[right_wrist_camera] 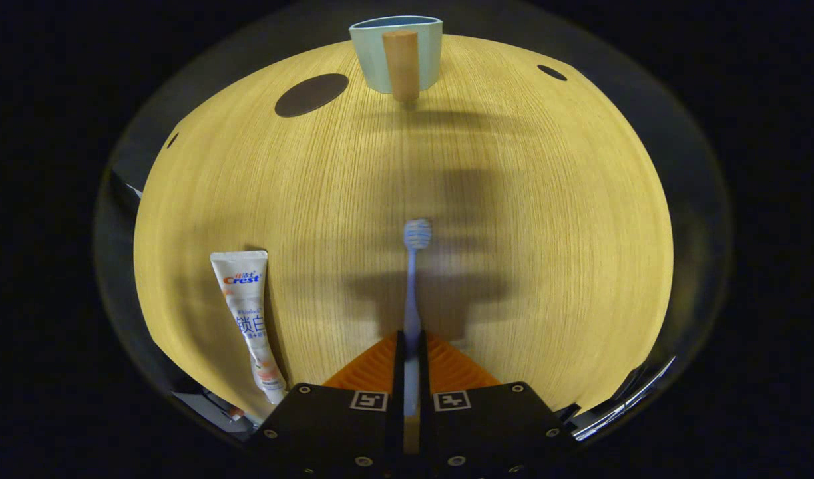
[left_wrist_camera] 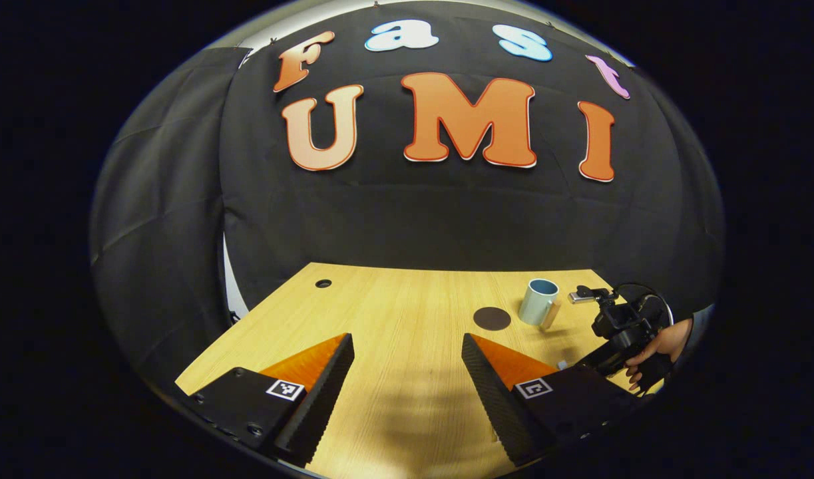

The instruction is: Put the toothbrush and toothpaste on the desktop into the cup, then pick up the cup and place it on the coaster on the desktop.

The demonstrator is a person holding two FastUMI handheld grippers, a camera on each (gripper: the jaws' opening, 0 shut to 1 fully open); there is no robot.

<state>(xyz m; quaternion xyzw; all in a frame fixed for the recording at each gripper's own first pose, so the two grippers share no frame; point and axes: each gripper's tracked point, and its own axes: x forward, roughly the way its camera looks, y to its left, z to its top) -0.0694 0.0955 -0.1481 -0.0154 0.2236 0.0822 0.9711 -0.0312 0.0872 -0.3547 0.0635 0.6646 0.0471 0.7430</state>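
Black cloth wall (left_wrist_camera: 407, 219) hangs behind and to the left of the booth. Light wood desktop (left_wrist_camera: 393, 313) with fine grain, small round holes near its far edge, soft shadows across the middle. Left gripper (left_wrist_camera: 407, 372) hovers low over bare wood, jaws spread wide, nothing between them. Right gripper (right_wrist_camera: 407, 359), jaws pressed together, pinching the toothbrush (right_wrist_camera: 413, 279) by its handle, bristle head pointing toward the cup (right_wrist_camera: 397, 50). A hand (left_wrist_camera: 653, 349) holds it at the right edge of the left gripper view. Cup stands upright at the far side, its wooden handle facing the right gripper. Dark round coaster (right_wrist_camera: 311, 94) lies just beside the cup, apart from it. Toothpaste (right_wrist_camera: 247, 319) lies flat on the desktop, beside the right gripper.
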